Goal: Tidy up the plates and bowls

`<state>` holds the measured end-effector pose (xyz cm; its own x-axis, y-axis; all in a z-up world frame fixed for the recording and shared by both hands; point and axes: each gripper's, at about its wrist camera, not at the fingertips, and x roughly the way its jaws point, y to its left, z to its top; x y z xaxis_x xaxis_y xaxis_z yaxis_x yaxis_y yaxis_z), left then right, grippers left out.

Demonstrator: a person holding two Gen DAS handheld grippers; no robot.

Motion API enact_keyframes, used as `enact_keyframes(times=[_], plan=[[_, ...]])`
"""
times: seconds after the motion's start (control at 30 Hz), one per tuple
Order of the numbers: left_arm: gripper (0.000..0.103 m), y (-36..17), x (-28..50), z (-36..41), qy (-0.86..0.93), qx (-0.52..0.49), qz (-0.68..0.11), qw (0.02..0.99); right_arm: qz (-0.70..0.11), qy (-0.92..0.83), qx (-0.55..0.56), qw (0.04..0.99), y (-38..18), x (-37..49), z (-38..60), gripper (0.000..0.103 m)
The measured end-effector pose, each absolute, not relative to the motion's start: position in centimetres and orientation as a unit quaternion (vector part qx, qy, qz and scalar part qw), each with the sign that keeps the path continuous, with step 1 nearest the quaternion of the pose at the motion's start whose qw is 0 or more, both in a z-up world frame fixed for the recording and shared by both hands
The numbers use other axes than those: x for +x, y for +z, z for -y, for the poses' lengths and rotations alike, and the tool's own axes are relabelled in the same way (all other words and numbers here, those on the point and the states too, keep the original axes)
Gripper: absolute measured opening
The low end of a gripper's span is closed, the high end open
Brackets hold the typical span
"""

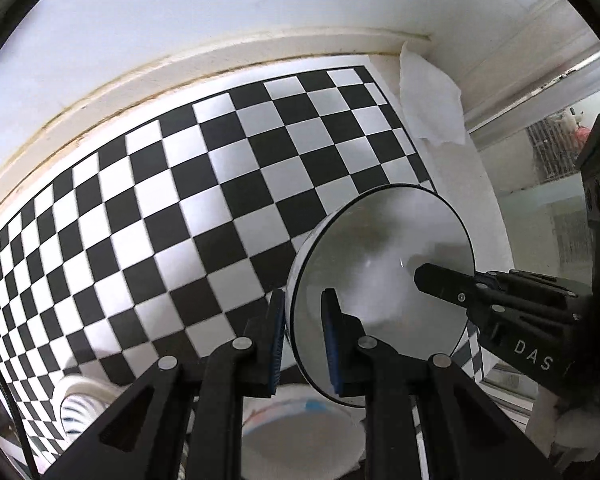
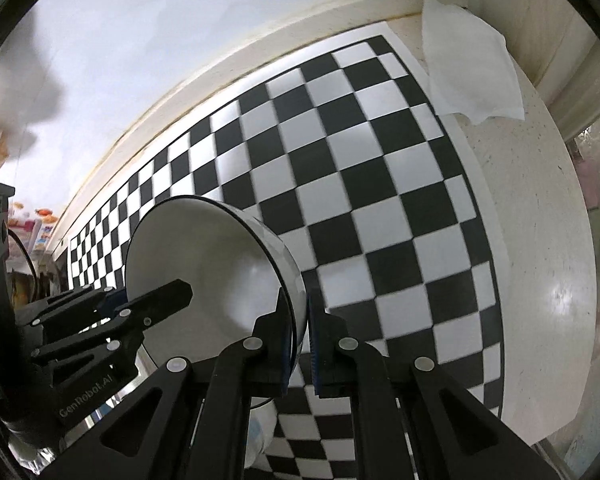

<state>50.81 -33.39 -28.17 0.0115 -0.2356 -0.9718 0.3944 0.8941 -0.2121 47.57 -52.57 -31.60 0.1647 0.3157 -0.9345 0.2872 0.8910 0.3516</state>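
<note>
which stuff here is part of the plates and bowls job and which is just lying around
Part of the job:
- white bowl with dark rim, held up on edge by both grippers
- left gripper, clamped on its rim
- right gripper, clamped on its rim
- more dishes below

Just lying about:
- checkered mat
- white cloth in the corner

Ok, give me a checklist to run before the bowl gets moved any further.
1. Left gripper on the rim of the bowl, one finger inside, one outside: ok.
2. Right gripper on the opposite rim: ok.
3. Bowl level: not ok, tipped on its side.
4. Bowl empty: ok, nothing shows inside.
5. Checkered mat ahead free of dishes: ok.
6. Clearance over the dishes below: cannot tell.
</note>
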Motion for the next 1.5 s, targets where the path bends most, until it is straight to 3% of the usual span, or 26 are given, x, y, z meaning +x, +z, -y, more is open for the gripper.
enact_keyframes(times=[0.57, 1.5], plan=[[0.016, -23.8, 43.1, 27.9, -0.236, 0.07, -0.652, 0.717, -0.635, 0.041, 0.221, 0.739, -26.7, 40.0, 46.8, 0.009], [0.015, -30.5, 39.9, 26.5, -0.186, 0.105, -0.706, 0.675, -0.706, 0.054, 0.201, 0.677, -33.8, 37.9, 43.0, 0.009]])
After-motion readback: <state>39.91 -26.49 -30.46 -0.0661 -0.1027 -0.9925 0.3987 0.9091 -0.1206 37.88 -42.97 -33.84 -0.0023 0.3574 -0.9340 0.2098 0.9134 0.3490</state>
